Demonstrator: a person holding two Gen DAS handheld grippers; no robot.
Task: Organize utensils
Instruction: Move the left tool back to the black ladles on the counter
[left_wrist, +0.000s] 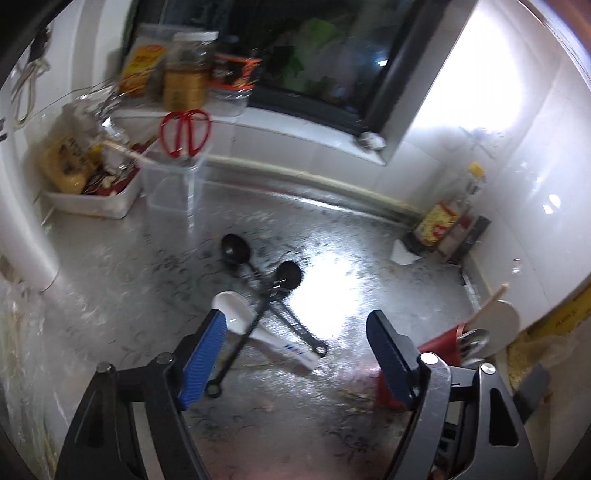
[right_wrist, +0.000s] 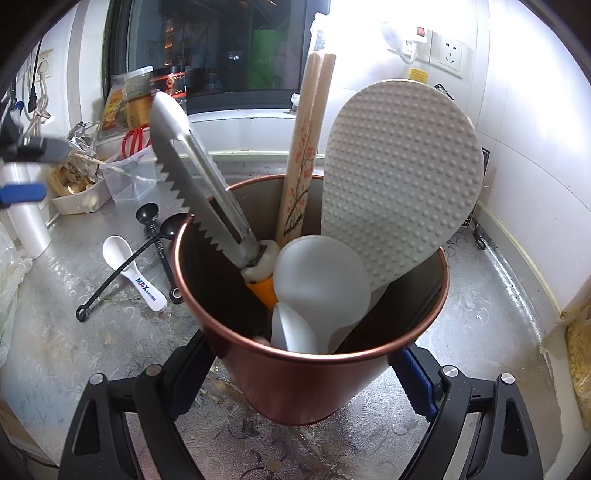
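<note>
A copper-red utensil cup (right_wrist: 295, 384) stands on the steel counter, held between the fingers of my right gripper (right_wrist: 299, 384). It holds a serrated knife (right_wrist: 195, 181), chopsticks (right_wrist: 303, 162), a dimpled rice paddle (right_wrist: 399, 181) and white spoons (right_wrist: 321, 288). On the counter lie a white spoon (left_wrist: 258, 332) and two black measuring spoons (left_wrist: 236, 251), crossed. My left gripper (left_wrist: 295, 354) is open and empty, just above the white spoon's handle. The cup (left_wrist: 443, 347) also shows at the right of the left wrist view.
A clear container with red scissors (left_wrist: 184, 133) and a white tray of clutter (left_wrist: 92, 184) stand at the back left. Jars and packets (left_wrist: 184, 74) line the window sill. A seasoning rack (left_wrist: 450, 229) sits in the right corner. A white pipe (left_wrist: 26, 240) rises at left.
</note>
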